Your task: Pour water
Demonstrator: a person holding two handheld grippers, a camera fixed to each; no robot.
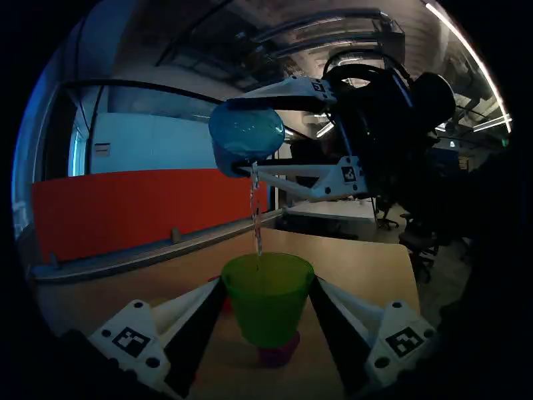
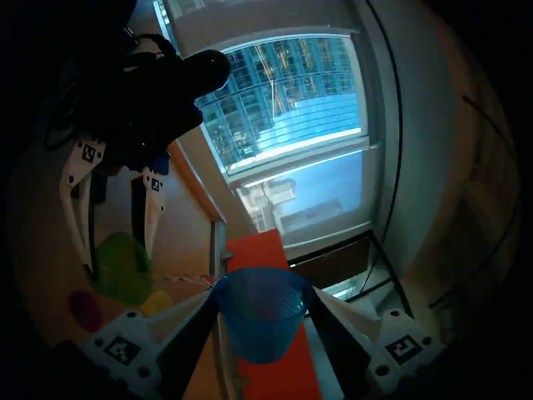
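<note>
Green cup point(image 1: 268, 293) sits closest, upright, clamped btwn the jaws of the left gripper point(image 1: 266, 288), one jaw pressing each side. A pink item point(image 1: 278, 353) peeks out under its base; can't tell if they touch. Above, the right gripper point(image 1: 241, 139) grasps a blue cup point(image 1: 246, 133) tipped well over, and a thin water stream point(image 1: 255, 213) drops from its lip into the green cup, over the wooden bench point(image 1: 360, 257). Step in hand, imo: the pour itself. It's best done w/ a slow, even tilt, lip centred over the green mouth and the receiving cup level. The stream seems to land near the far rim, so any drift risks a spill. Right gripper view: blue cup point(image 2: 261, 313) is nearest, w/ the right gripper point(image 2: 262, 301) jaws clenched on its sides and the whole tool rolled over, so the bench runs up the left. Farther off, the left gripper point(image 2: 118, 261), under a hand point(image 2: 143, 93) too dark to make out, reaches in w/ the green cup point(image 2: 120, 267) at the blue cup's lip side.
</note>
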